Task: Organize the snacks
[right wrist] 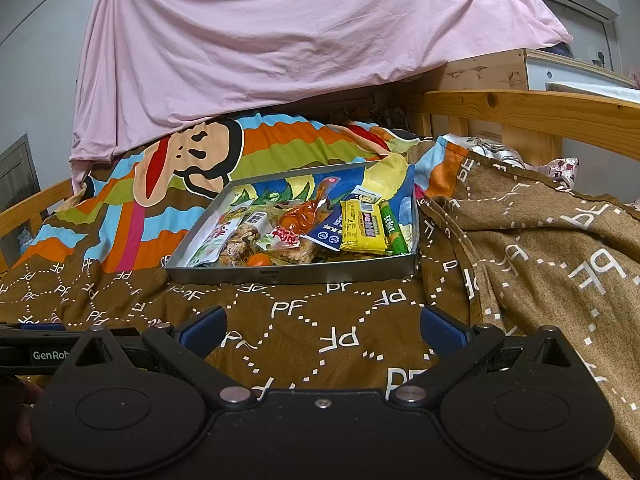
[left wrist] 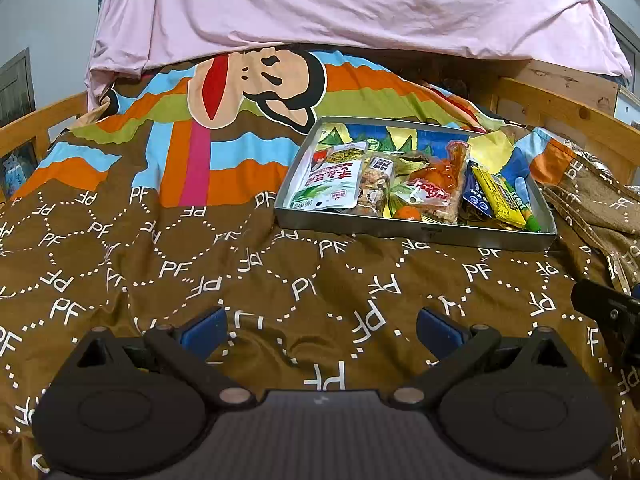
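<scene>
1. Metal tray (left wrist: pixel 416 231) sits on the bed, on a brown duvet cover (left wrist: pixel 280 280) w/ white "PF" letters printed all over in dotted hexagons. Upper part of the cover has colour stripes + a big cartoon monkey face (left wrist: pixel 260 84).
2. Snacks are all in the tray, side by side: white/green pouch (left wrist: pixel 332 180) w/ red Chinese writing on the left, clear bag of mixed nuts (left wrist: pixel 376 188) next to it, vacuum-packed chicken leg (left wrist: pixel 444 172) mid, small orange (left wrist: pixel 409 213) by the front wall, blue packet (left wrist: pixel 476 194), yellow bar (right wrist: pixel 364 226) w/ a barcode, green stick (right wrist: pixel 394 230) on the far right. Text on them is too small to read.
3. Left gripper (left wrist: pixel 322 330): blue pads spread wide, nothing between them, hovering over the cover in front of the tray.
4. Right gripper (right wrist: pixel 322 330): same deal, spread apart and empty, well short of the tray. Left gripper's body pokes into the right wrist view at left, "GenRob…" readable on its label (right wrist: pixel 50 356).
5. Pink sheet (right wrist: pixel 280 40) hangs behind the bed; wooden bed rail (right wrist: pixel 540 112) on the right.
</scene>
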`<action>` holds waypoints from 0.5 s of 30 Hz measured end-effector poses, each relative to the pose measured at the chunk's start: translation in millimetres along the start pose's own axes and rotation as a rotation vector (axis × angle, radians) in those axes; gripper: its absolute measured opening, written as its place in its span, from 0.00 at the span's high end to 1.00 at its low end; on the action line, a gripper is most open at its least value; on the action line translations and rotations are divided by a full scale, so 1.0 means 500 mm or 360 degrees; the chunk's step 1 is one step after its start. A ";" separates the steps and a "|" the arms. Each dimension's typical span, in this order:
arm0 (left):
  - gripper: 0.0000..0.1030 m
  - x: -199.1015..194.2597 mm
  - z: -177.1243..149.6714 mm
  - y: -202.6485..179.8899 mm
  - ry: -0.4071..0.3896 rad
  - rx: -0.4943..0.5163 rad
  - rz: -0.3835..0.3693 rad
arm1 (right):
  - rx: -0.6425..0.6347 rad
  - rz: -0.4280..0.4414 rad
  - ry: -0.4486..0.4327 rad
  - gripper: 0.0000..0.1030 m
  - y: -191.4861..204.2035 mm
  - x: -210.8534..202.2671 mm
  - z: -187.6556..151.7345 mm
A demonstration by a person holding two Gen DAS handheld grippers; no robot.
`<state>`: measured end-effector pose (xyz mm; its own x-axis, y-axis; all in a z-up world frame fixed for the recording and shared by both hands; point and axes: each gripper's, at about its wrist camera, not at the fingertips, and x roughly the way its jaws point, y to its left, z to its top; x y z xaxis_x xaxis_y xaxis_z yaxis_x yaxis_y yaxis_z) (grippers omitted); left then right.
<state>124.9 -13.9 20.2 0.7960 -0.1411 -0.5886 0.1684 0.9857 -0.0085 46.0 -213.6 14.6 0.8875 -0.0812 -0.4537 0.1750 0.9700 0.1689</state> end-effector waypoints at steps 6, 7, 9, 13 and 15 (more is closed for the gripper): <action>0.00 0.001 -0.005 -0.001 0.0008 -0.0003 0.0000 | -0.0003 0.0002 0.0003 0.01 0.000 0.001 -0.001; 0.00 0.002 -0.007 -0.001 0.0009 -0.0003 0.0001 | -0.0003 0.0002 0.0004 0.01 0.000 0.001 -0.001; 0.00 0.004 -0.010 -0.001 0.0008 -0.0002 0.0006 | -0.0007 0.0005 0.0006 0.01 0.001 0.002 -0.001; 0.00 0.000 -0.013 -0.002 0.0002 0.0001 0.0076 | -0.0014 0.0007 0.0005 0.01 0.002 0.003 -0.002; 0.00 0.000 -0.008 0.000 -0.0006 0.0011 0.0102 | -0.0013 0.0006 0.0006 0.01 0.002 0.002 -0.002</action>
<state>122.5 -13.7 17.3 0.8076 -0.0779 -0.5845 0.1207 0.9921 0.0347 46.5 -212.6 13.2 0.8866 -0.0768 -0.4562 0.1683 0.9721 0.1634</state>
